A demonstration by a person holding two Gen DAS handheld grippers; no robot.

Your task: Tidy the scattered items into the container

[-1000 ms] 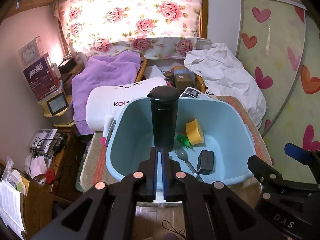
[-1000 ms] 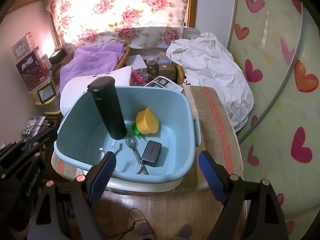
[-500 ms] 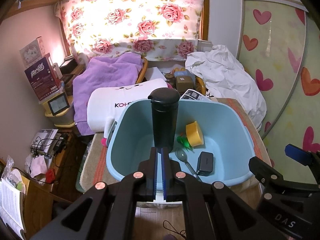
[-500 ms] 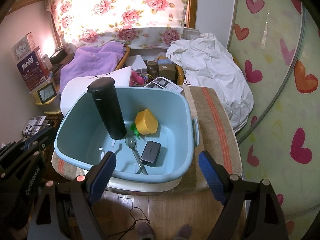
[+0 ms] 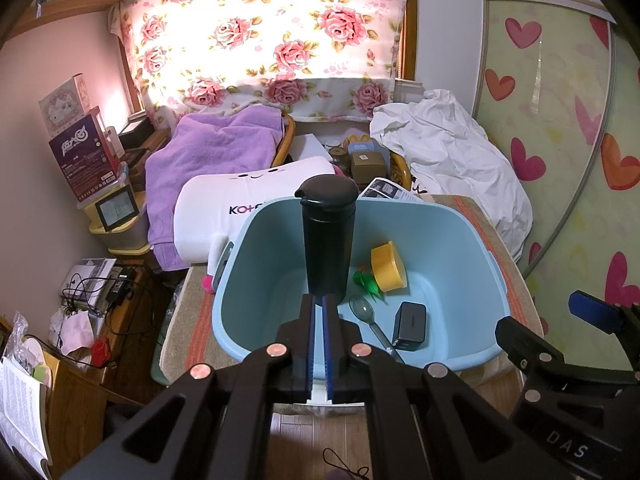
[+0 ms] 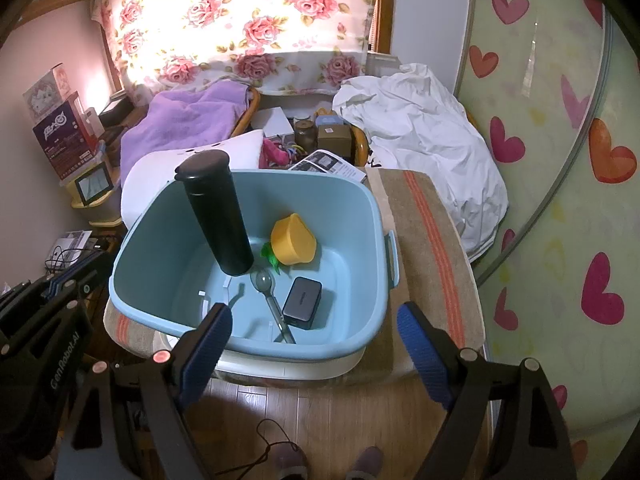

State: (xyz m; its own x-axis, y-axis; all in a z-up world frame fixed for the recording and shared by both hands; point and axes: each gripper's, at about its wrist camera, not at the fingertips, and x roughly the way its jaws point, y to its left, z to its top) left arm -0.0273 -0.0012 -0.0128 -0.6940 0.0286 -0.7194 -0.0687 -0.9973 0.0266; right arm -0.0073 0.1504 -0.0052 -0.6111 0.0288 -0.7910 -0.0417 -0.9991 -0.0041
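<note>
Spoon (image 5: 370, 322) handle behind left tool (image 5: 317, 304)

Purple towel (image 5: 212, 152) beside white pillow (image 5: 240, 204); rumpled white sheet (image 5: 452, 160).

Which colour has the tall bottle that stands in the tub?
The tall bottle is black, lid included; the right wrist view shows it best.

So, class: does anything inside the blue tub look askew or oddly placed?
Yes. The yellow cup lies tipped on its side in the blue tub. The black flask stands upright; the spoon and black box lie flat.
</note>
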